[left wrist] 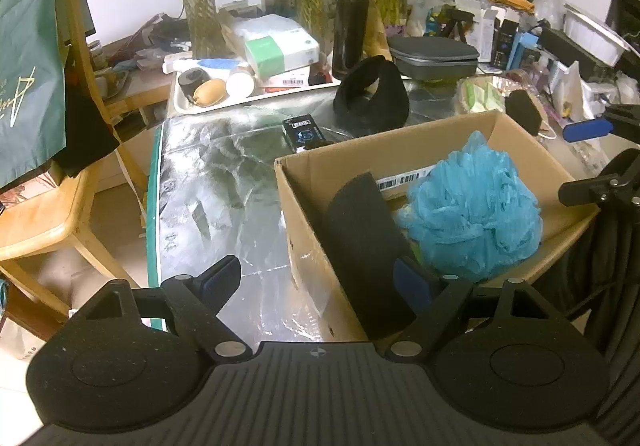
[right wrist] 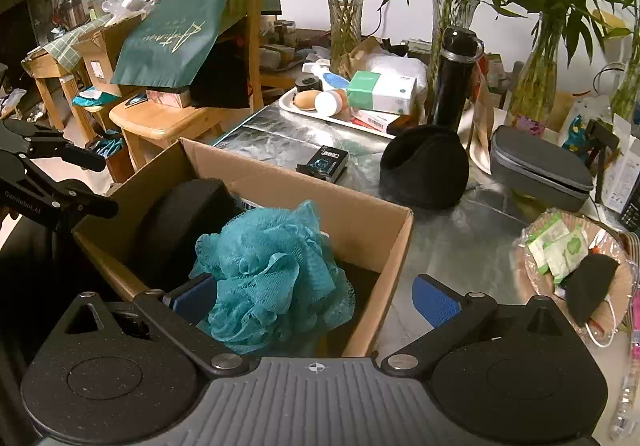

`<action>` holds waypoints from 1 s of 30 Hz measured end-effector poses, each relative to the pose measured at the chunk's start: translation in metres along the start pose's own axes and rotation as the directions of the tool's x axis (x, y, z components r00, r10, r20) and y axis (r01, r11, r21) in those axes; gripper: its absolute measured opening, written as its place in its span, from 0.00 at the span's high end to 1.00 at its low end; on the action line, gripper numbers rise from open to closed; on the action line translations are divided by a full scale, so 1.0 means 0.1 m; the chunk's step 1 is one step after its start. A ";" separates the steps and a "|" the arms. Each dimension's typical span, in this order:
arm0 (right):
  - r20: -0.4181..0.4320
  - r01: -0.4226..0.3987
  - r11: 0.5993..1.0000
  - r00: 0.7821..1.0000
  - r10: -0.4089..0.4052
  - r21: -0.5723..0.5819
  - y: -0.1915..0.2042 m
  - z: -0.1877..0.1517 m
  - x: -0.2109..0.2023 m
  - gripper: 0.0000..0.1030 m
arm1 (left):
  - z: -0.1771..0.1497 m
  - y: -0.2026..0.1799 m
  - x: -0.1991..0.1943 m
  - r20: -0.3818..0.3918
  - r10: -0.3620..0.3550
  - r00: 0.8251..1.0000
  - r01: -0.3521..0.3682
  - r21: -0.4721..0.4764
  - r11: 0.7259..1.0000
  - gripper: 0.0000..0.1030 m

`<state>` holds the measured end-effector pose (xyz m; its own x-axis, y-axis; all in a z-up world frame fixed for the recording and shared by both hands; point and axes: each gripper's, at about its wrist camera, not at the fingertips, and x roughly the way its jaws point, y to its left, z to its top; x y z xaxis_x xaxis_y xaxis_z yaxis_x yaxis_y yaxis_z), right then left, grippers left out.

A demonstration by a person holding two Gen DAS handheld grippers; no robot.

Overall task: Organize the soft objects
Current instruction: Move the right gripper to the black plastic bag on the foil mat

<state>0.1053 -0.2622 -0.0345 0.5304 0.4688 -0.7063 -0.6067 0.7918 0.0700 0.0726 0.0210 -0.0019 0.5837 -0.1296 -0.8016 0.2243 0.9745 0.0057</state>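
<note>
The worktop point(left wrist: 208, 181), covered in crinkled silvery foil, carries everything here, with a wooden chair point(left wrist: 60, 205) off its left edge. Near its front edge stands an open cardboard box point(left wrist: 304, 205), the collecting place as I read the task. Inside it a black foam pad point(left wrist: 360, 230) leans against the left wall, and a blue mesh bath pouf point(left wrist: 472, 205) fills the right half.

Beyond the box's far wall, toward the middle of the worktop, sits a black earmuff point(right wrist: 424, 169), folded into a rounded hump and probably the next soft thing to collect. It is just in front of a black flask point(right wrist: 452, 81) and beside a grey zip case point(right wrist: 540, 169). A small black carton point(right wrist: 324, 163) lies between it and the box's far left corner. At the right edge, a basket point(right wrist: 532, 266) holds a black face mask point(right wrist: 588, 286).

The left claw point(left wrist: 320, 278) hangs over the box's near left corner, spread wide and holding nothing, though its right pad sits close against the foam pad. The right claw point(right wrist: 316, 298) is also spread and empty, straddling the box's right wall with the pouf just beside its left pad.

The earmuff lies ahead and slightly right of the right claw, so that hand seems the nearer one; its long axis runs roughly across the claw's line of reach.
</note>
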 end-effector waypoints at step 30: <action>0.079 0.045 0.997 0.996 -0.050 0.060 -0.33 0.28 0.30 0.00 | 0.33 0.22 0.30 0.049 -0.044 0.998 0.047 -0.055 0.997 0.18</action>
<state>0.1577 -0.2629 -0.0379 0.6054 0.4582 -0.6508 -0.5456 0.8343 0.0800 0.1202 0.0322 -0.0060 0.6108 -0.1815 -0.7707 0.2084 0.9759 -0.0647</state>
